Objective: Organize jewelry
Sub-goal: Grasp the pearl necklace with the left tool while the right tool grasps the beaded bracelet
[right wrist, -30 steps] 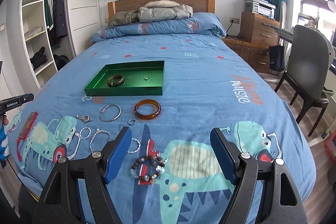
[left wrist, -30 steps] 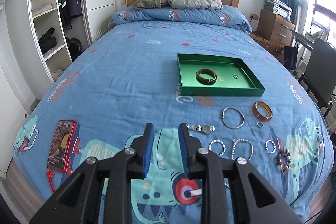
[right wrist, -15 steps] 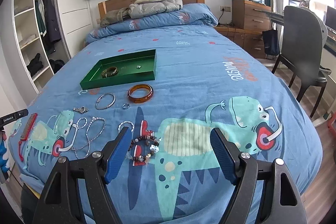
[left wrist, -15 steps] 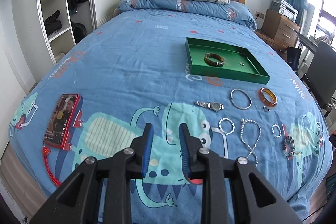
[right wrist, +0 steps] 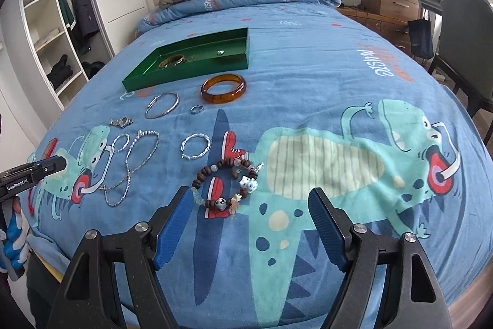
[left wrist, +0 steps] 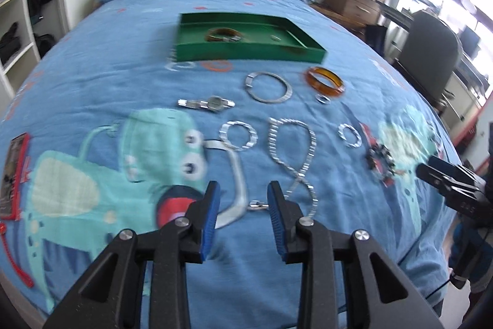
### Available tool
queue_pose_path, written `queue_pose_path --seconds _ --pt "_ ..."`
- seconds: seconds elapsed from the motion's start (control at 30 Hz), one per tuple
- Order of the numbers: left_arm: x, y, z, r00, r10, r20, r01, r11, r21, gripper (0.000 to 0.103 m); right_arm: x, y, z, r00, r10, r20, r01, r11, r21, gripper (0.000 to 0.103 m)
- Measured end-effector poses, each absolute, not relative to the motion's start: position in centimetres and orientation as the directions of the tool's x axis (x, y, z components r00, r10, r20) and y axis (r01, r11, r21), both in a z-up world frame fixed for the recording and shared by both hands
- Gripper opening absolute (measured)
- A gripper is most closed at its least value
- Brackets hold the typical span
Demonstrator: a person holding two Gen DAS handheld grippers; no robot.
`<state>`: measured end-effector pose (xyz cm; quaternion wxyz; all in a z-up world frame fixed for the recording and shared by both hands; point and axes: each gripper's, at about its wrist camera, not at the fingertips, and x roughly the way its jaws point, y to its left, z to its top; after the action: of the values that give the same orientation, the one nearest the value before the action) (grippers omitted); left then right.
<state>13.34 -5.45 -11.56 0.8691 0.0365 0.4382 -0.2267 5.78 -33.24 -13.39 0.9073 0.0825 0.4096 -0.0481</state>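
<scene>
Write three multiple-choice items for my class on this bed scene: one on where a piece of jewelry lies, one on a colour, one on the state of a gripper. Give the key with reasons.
1. Where does the amber bangle lie?
A. inside the tray
B. on the bedspread just in front of the tray
C. between the right gripper's fingers

2. What colour is the tray?
A. green
B. red
C. white

3. How do the right gripper jaws stand?
A. shut on the beaded bracelet
B. shut on nothing
C. wide open, holding nothing

Key: 1 B, the bangle rests on the blue bedspread outside the tray's front wall. 2 A, its walls and floor are green. 3 C, the blue pads stand far apart, short of the beaded bracelet.
</scene>
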Motion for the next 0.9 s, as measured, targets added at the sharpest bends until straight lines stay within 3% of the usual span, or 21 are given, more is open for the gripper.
queue_pose_path --seconds 0.3,0.47,0.73,0.8,0.83,0.9 --pt "14.9 -10.5 -14.7 0.43 -0.369 -0.824 0.487 0.863 -0.132 0.03 8.9 -33.5 -16.3 0.62 0.034 -0.784 0.135 0.98 0.15 0.074" --pt "15.5 -11.9 -16.0 0.399 -0.357 -0.845 0.496 0.859 -0.129 0.03 10.1 -34.4 -17.8 0.58 0.058 -0.812 0.142 0.975 0.171 0.045" --pt "15.5 -13.6 -17.2 0.399 -0.339 -0.852 0.504 0.857 -0.105 0.028 11.7 -33.3 -18.6 0.539 0.03 -0.842 0.08 0.993 0.086 0.035" --pt "15.7 -13.6 -17.2 0.401 -0.342 -0.85 0.502 0.858 -0.109 0.012 11.9 -33.2 -18.6 0.541 0.036 -0.84 0.064 0.994 0.084 0.028" --pt "15.8 -13.6 -17.2 0.402 -0.342 -0.85 0.499 0.86 -0.11 0.009 11.9 -33.2 -18.5 0.545 0.037 -0.837 0.062 0.995 0.084 0.019" --pt "15.7 -13.4 -17.0 0.409 -0.339 -0.847 0.501 0.86 -0.102 0.004 11.9 -33.1 -18.5 0.552 0.035 -0.833 0.059 0.995 0.081 0.016"
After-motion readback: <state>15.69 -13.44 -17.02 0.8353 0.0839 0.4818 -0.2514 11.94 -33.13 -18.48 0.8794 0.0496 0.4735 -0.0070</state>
